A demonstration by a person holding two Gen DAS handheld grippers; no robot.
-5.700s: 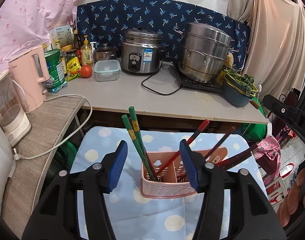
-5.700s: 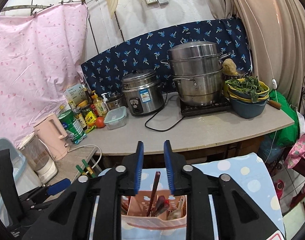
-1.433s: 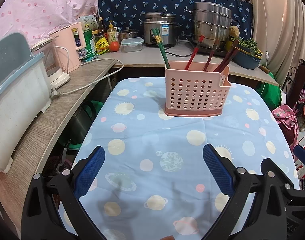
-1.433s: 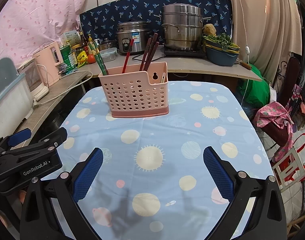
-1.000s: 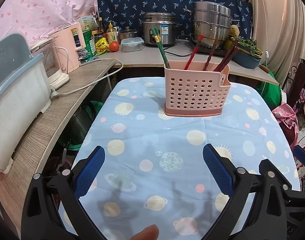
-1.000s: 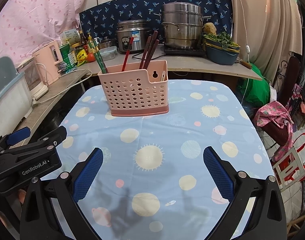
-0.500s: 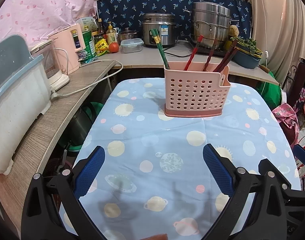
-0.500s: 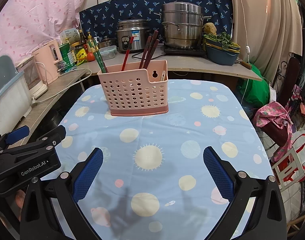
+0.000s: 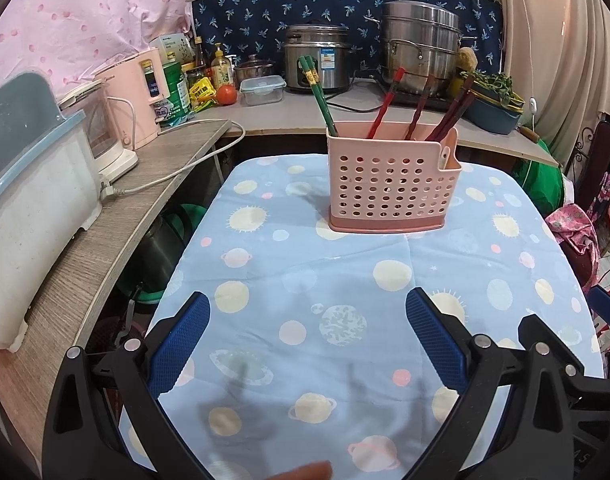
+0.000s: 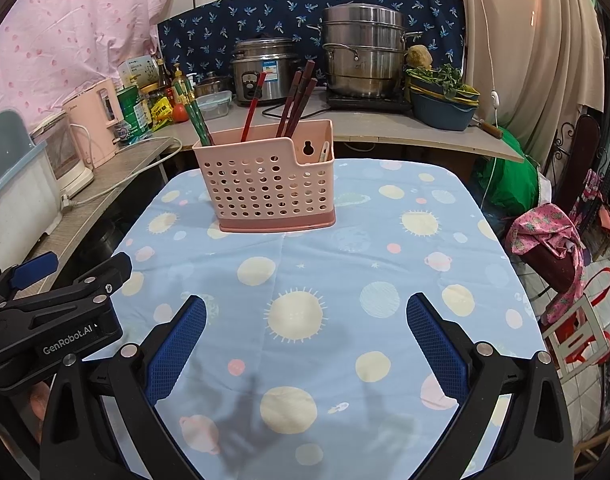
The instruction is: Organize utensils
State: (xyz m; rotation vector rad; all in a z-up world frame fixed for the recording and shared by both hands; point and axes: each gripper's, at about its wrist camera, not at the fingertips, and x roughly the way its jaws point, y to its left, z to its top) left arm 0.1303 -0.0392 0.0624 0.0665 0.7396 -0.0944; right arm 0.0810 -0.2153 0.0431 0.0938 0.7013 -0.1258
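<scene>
A pink perforated utensil holder (image 9: 391, 184) stands upright at the far end of the table with the blue planet-print cloth (image 9: 345, 292); it also shows in the right wrist view (image 10: 267, 186). Green chopsticks (image 9: 319, 94) lean in its left part, red chopsticks (image 9: 385, 100) in the middle and dark brown chopsticks (image 9: 453, 106) at the right. My left gripper (image 9: 307, 334) is open and empty, low over the near end of the cloth. My right gripper (image 10: 305, 334) is open and empty beside it. The left gripper's body (image 10: 53, 320) shows at the left of the right wrist view.
A wooden side counter (image 9: 117, 216) on the left carries a white and blue bin (image 9: 29, 200) and a pink kettle (image 9: 139, 96). The back counter holds a rice cooker (image 9: 317, 58), a steel steamer pot (image 9: 421, 52) and a bowl of greens (image 9: 493, 110).
Both grippers have drawn back from the holder to the near end of the table and opened wide. Over the last second they hardly move.
</scene>
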